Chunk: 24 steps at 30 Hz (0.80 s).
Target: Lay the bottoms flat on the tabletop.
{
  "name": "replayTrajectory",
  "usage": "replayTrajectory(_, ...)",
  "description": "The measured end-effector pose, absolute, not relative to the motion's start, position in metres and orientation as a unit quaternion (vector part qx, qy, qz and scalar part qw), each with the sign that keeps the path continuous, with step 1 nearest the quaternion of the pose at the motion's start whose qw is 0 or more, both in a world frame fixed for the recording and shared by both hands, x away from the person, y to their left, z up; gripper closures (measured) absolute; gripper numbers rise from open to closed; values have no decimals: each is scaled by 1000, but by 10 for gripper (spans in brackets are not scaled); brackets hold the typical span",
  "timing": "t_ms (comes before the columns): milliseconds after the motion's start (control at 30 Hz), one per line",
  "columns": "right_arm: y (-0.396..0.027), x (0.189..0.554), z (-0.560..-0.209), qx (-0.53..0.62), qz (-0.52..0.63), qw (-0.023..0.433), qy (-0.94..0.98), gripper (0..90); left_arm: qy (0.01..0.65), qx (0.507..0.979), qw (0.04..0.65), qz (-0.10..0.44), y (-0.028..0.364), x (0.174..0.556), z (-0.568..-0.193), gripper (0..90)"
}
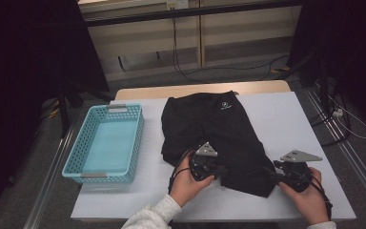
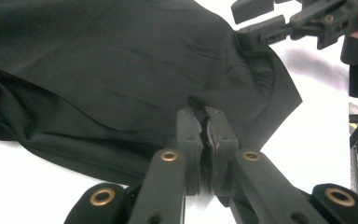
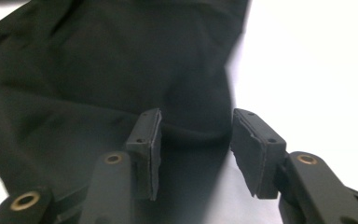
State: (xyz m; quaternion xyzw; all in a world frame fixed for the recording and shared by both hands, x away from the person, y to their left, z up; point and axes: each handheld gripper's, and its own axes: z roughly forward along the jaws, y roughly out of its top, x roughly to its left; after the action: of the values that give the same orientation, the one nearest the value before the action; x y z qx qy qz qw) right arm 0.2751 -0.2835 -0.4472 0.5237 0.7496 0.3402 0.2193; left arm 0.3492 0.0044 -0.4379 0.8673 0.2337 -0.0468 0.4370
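Fabric dominates the high view: a black T-shirt lies partly folded at the centre of the white table, its small white chest logo toward the far edge, its near hem at the lower middle of the frame where both hands meet it. The left hand-held gripper sits on the lower left part of the hem and the right hand-held gripper at the lower right corner, placed apart, I judge, so the cloth can be lifted evenly for a fold. A turquoise plastic basket with perforated walls and metal-tabbed handles stands at the left of the table, well apart from the shirt, probably there to receive it

In the left gripper view the left hand-held gripper has its jaws pressed together on a pinch of the T-shirt, a thin fold of soft matte knit caught between the pads; wrinkles run out from the grip. The right hand-held gripper shows at the upper right, over the curved edge of the cloth

In the right gripper view the right hand-held gripper stands spread, its ribbed rubber pads either side of a rolled edge of the T-shirt without pressing it; the limp cloth lies flat on the smooth table
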Motion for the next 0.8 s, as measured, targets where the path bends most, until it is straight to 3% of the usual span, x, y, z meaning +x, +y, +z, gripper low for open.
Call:
replayTrajectory(67,-289,276,-451,542,330,213,743,541,233,868,437,-47,4,349,-438,858)
replayTrajectory(133,-290,276,-456,540,333,206,745,668,233,867,438,-46,4,349,-437,857)
replayTrajectory(200,-289,278,-453,527,338,180,758,868,233,867,438,-50,4,348,-436,858)
replayTrajectory(267,-285,279,-451,510,338,164,774,900,233,864,442,-51,5,348,-433,858)
replayTrajectory(467,-293,294,-425,510,405,175,738,900,262,845,465,-42,20,364,-423,858)
replayTrajectory(633,-291,313,-440,532,376,210,729,891,296,840,452,-42,29,376,-437,858)
replayTrajectory(667,-288,317,-445,531,358,213,737,873,301,843,444,-42,28,377,-441,858)
replayTrajectory(767,-281,325,-456,537,324,225,745,701,308,845,435,-48,29,379,-449,857)
replayTrajectory(800,-281,325,-458,535,326,228,745,694,310,844,434,-48,29,379,-451,856)
